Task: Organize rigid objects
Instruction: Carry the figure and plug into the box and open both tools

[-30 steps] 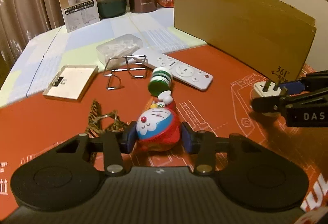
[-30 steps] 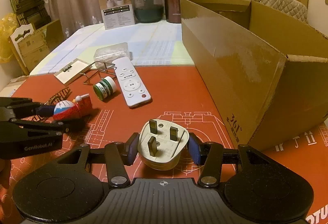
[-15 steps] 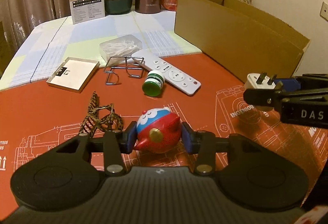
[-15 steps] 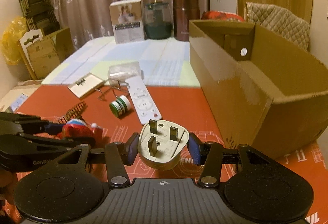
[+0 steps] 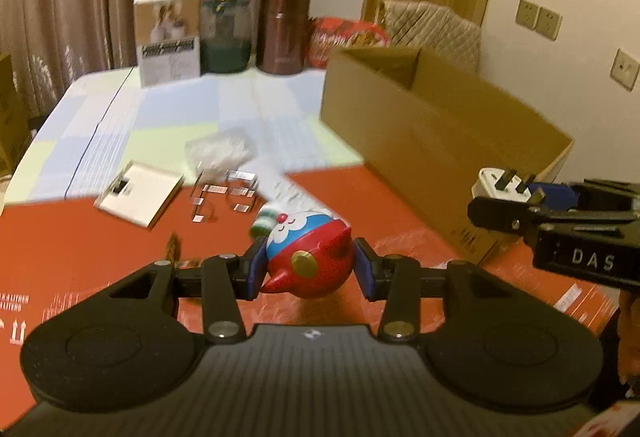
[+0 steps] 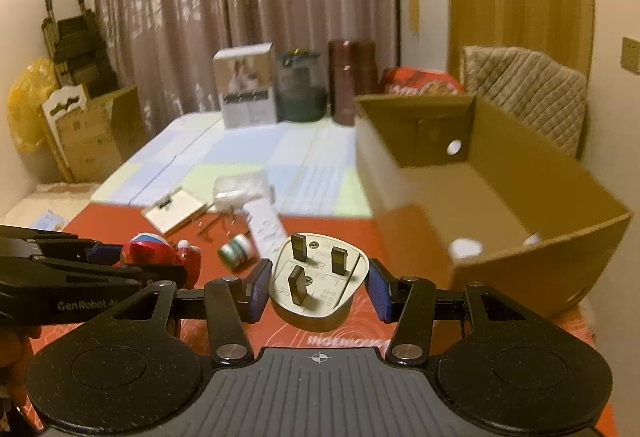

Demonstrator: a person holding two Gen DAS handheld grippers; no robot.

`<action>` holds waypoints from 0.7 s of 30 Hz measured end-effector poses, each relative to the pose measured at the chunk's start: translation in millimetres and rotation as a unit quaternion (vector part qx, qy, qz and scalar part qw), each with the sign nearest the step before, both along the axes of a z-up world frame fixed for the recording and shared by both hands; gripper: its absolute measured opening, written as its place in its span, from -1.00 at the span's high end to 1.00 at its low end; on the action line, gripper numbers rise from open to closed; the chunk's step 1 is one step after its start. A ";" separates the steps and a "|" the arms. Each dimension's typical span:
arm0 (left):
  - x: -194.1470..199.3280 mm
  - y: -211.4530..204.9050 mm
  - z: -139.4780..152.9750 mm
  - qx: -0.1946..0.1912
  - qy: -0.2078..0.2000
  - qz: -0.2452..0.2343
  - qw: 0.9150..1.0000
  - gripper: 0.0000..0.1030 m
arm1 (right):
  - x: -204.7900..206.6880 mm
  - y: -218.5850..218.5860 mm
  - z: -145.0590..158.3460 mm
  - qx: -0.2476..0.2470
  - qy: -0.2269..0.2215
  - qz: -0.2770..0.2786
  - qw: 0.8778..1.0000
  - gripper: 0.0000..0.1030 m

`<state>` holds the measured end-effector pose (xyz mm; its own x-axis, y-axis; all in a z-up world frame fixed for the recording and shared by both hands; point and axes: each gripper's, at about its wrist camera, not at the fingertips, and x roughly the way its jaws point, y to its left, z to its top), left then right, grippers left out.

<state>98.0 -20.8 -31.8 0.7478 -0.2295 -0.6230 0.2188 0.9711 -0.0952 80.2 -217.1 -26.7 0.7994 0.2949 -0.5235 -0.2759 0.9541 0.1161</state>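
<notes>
Both tools have risen off the surface [image 5: 80, 249]: left tool [image 5: 308, 269] clamps the Doraemon toy [image 5: 310, 257], right tool [image 6: 318, 285] clamps the plug [image 6: 318, 281].

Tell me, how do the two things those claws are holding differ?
The toy figure in the left gripper is round and brightly coloured in red, blue and white; the plug in the right gripper is plain off-white, flatter, with three dark metal prongs. Both are clamped between blue pads, raised above the red mat.
</notes>
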 end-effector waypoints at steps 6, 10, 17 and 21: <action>13.2 -34.4 33.8 -0.014 -0.026 -0.025 0.999 0.23 | 6.2 -36.6 29.0 0.004 -0.027 -0.024 0.999 0.08; 26.5 -65.9 50.9 -0.017 -0.041 -0.053 0.998 0.23 | 20.8 -70.4 42.4 0.004 -0.032 -0.048 0.998 0.08; 63.2 -121.7 67.9 -0.022 -0.049 -0.095 0.994 0.23 | 62.4 -127.5 44.6 -0.003 -0.007 -0.070 0.998 0.08; 90.3 -143.9 72.1 -0.020 -0.046 -0.106 0.993 0.23 | 87.8 -152.3 40.3 0.003 0.017 -0.074 0.997 0.08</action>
<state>188.3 -164.8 40.2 0.7330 -0.4107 -0.5423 0.4272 0.8983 -0.1029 168.0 -369.5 13.6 0.8157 0.1787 -0.5502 -0.1287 0.9833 0.1285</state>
